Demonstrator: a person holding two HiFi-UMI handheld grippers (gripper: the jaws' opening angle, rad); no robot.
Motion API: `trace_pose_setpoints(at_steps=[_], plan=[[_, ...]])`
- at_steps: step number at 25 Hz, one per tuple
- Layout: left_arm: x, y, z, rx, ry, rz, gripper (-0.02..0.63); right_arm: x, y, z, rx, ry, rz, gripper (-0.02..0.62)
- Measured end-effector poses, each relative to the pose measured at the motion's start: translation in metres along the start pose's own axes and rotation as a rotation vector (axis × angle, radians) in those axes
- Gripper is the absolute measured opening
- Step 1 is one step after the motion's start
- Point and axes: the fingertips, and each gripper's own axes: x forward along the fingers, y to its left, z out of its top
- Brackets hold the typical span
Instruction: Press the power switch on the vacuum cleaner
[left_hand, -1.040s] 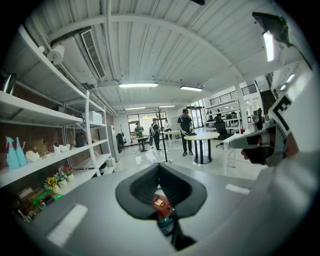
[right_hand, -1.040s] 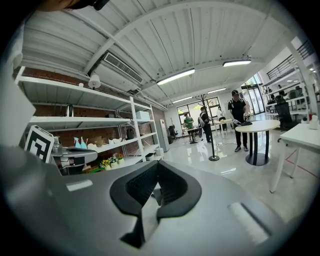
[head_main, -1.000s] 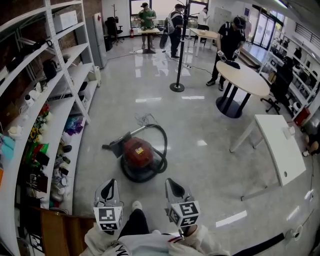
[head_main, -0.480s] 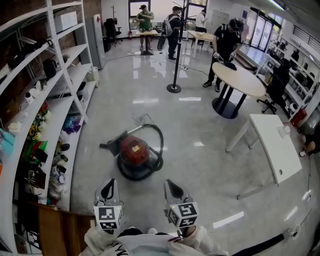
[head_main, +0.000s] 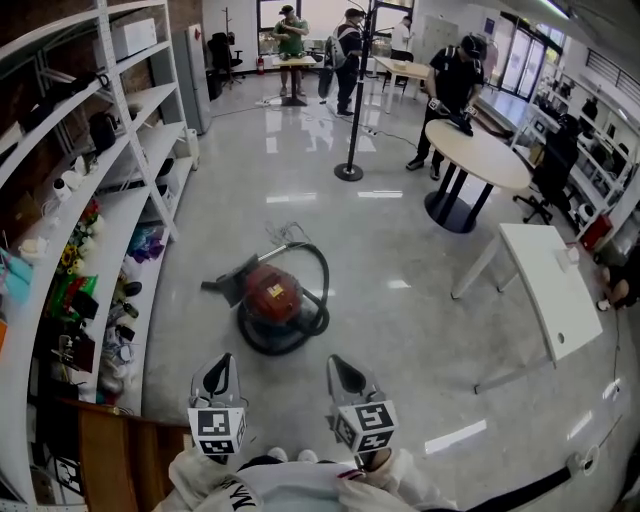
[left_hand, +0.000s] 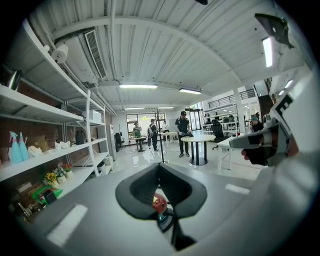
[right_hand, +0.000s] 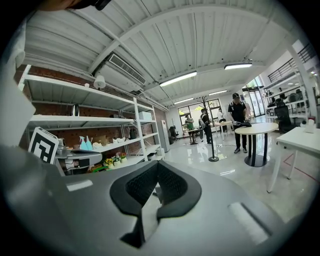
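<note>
Your red vacuum cleaner (head_main: 272, 295) sits on the floor (head_main: 420, 330), with its black hose (head_main: 322, 285) curled round its far and right sides. Both claws hang on its near side, well short of it. The left claw (head_main: 220, 368) and right claw (head_main: 340, 368) each have their tips drawn together, with nothing between them.

Expect a heavy, hard-shelled canister that may roll if you shove it sideways. It needs no gripping, so I'd press straight down on the switch with one claw's closed tips. The switch is too small to pick out from here. My guess is it lies on the top shell near the yellow label (head_main: 279, 294).
</note>
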Motion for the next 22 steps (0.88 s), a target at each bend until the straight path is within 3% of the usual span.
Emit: trace_pose_setpoints(at_steps=[22], plan=[[-0.027, 0.036, 0.016, -0.017, -0.066, -0.018, 0.000, 0.002, 0.041, 0.021, -0.052, -0.032, -0.015, 0.000]])
